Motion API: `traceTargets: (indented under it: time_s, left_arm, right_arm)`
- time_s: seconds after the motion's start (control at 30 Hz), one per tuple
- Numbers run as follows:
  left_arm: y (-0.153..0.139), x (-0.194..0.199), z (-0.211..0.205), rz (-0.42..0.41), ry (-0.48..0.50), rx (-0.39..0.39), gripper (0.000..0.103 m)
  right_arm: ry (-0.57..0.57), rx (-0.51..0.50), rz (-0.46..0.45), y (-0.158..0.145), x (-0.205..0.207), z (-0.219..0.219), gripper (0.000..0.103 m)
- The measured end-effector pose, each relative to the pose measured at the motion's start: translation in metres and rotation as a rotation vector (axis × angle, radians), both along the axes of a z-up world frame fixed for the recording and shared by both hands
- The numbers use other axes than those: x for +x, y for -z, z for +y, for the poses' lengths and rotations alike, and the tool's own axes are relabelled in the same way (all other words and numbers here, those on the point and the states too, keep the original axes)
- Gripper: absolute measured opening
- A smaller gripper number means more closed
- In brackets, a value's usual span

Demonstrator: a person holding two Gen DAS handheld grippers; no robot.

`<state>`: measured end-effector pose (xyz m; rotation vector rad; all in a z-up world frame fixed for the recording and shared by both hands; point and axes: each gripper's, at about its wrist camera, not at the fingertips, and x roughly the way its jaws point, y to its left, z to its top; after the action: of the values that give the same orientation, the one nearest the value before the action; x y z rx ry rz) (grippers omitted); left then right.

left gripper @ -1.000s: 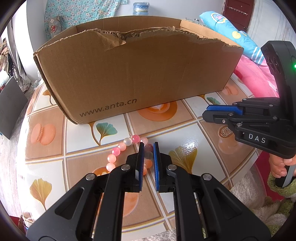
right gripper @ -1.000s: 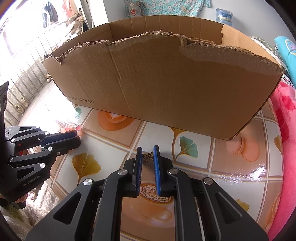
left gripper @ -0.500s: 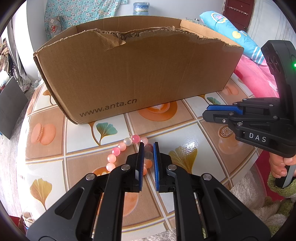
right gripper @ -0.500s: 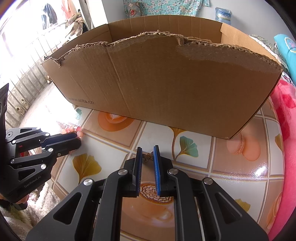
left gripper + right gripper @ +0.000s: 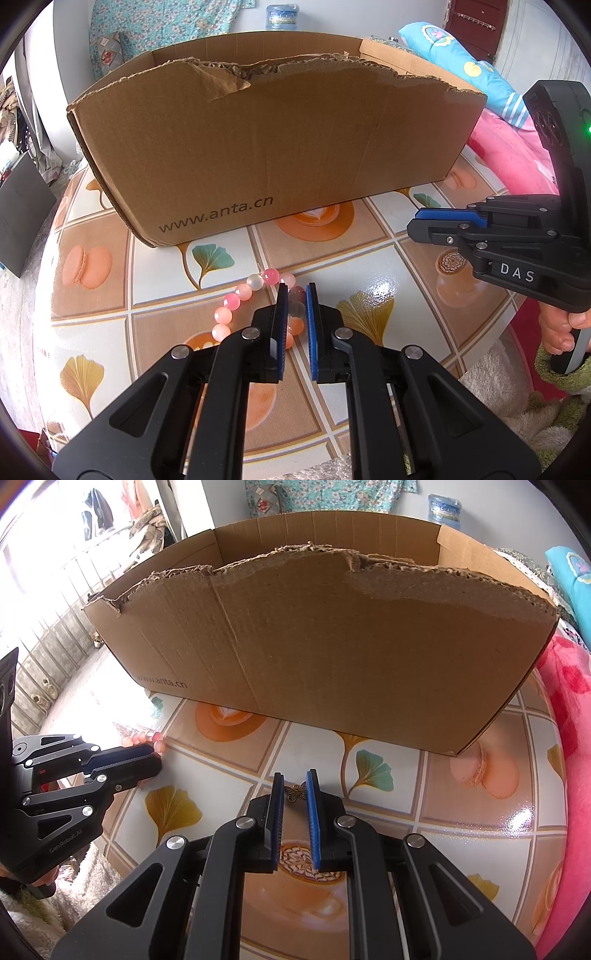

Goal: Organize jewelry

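A pink and white bead bracelet (image 5: 242, 299) lies on the patterned tabletop in front of a torn cardboard box (image 5: 266, 147). My left gripper (image 5: 296, 295) straddles the bracelet's right side, its jaws narrowly apart with beads between them. A small bronze butterfly charm (image 5: 294, 793) lies on the table in the right wrist view, between the tips of my right gripper (image 5: 295, 781), whose jaws are also narrowly apart around it. The box (image 5: 325, 635) stands just behind. The left gripper (image 5: 122, 757) shows at the left in that view, the right gripper (image 5: 443, 221) at the right in the left one.
The round table (image 5: 388, 288) has a glossy tile-pattern cover. A pink blanket (image 5: 569, 686) and blue pillow (image 5: 461, 66) lie to the right. A fluffy rug (image 5: 517, 387) lies below the table's edge. The box fills the table's far half.
Both grippers have stayed almost still. The right gripper's view has shifted very slightly; the jaws and jewelry are as before.
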<state>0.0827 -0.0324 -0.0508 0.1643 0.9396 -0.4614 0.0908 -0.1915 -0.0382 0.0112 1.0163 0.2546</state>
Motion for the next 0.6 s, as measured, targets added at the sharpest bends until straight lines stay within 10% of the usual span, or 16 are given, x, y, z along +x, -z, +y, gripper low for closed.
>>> traceTargets:
  time_s: [0.6]
  left_arm:
    - [0.0, 0.001, 0.002, 0.004, -0.008, -0.012, 0.009]
  right_arm:
    - [-0.009, -0.007, -0.012, -0.009, -0.015, 0.003, 0.012]
